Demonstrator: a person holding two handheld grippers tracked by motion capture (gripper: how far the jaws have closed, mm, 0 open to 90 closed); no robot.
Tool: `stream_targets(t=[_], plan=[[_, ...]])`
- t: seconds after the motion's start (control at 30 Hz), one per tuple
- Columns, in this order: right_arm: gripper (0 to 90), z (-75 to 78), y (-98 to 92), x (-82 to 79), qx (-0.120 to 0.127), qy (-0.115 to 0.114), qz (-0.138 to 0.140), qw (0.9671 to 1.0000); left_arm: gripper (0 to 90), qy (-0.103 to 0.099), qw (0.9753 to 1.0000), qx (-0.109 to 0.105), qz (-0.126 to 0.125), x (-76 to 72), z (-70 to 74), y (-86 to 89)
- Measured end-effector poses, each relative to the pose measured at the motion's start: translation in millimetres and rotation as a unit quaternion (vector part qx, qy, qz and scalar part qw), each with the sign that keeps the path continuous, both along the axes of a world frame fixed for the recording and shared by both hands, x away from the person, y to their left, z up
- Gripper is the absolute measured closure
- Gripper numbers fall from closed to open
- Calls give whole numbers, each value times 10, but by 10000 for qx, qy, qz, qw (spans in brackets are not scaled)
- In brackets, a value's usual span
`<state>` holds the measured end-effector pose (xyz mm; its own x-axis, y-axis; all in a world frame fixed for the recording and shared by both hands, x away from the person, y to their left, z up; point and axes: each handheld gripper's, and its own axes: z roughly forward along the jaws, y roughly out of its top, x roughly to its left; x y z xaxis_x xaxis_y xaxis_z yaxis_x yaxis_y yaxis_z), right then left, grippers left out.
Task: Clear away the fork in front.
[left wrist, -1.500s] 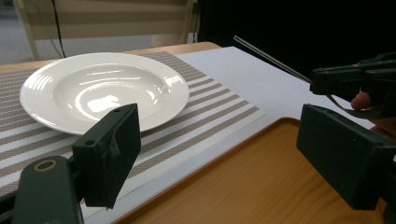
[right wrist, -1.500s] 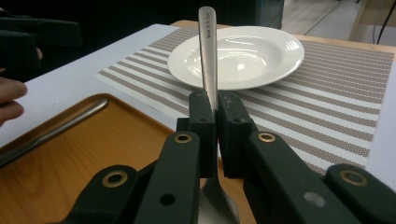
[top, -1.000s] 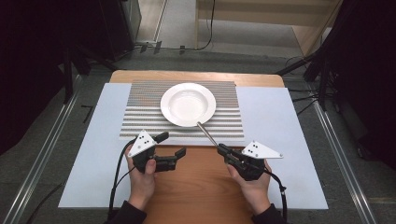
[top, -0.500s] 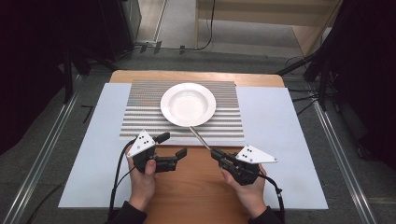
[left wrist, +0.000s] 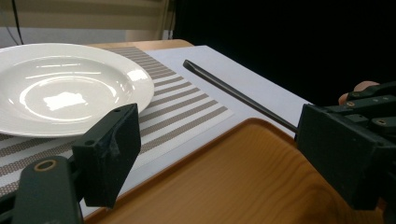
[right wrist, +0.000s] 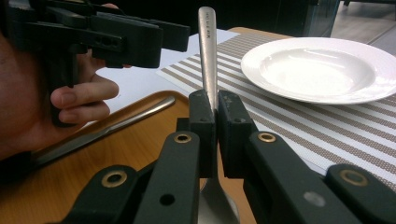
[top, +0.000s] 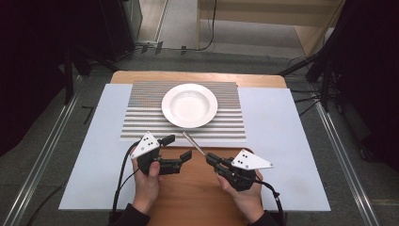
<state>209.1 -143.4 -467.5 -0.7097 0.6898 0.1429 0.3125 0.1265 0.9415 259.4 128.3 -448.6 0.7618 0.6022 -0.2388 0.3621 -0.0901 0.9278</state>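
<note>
Right gripper point(top: 210, 157): held in the person's right hand point(top: 244, 195) at the near right of the table, jaws pressed together on a metal spoon point(top: 194, 143)
Spoon: clamped by its handle; in the right gripper view the handle point(right wrist: 208, 56) rises straight up between the two jaws and the bowl end point(right wrist: 215, 210) sits low behind them; in the high view the handle slants far and left from the jaws, its tip over the near edge of the striped placemat point(top: 141, 117), just near of the plate point(top: 189, 105)
Left gripper point(top: 181, 149): held in the person's left hand point(top: 146, 181) at the near left, jaws wide apart with nothing between them; in the left gripper view the wooden tray surface point(left wrist: 224, 186) shows in the gap
Left and right grippers: near each other, side by side over the wooden tray point(top: 188, 197), not touching
Plate: white, deep, nothing in it, standing on the middle of the placemat, far of both grippers
Placemat: brown and white stripes, lying across the far half of the table, on a pale sheet point(top: 282, 141) that spreads to left and right
Knife point(right wrist: 107, 128): a second metal piece, lying flat on the tray near the left hand in the right gripper view; whether it is a knife I cannot tell for sure
</note>
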Motion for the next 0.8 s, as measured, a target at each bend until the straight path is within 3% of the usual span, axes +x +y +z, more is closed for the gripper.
stream_targets(t=[0.23,0.53,0.73,0.8], plan=[[838,4,33,-28,26,-76,44,10000,130,89,9999,-81,-109,-10,-6,-45],[838,5,63,-45,104,-111,111,9998,134,366,9991,-182,-138,-4,-17,-124],[838,-5,100,-59,76,-137,132,9998,176,478,9982,-310,-176,4,-18,-126],[838,-9,113,-64,48,-150,134,9998,248,528,9978,-355,-158,5,-13,-129]])
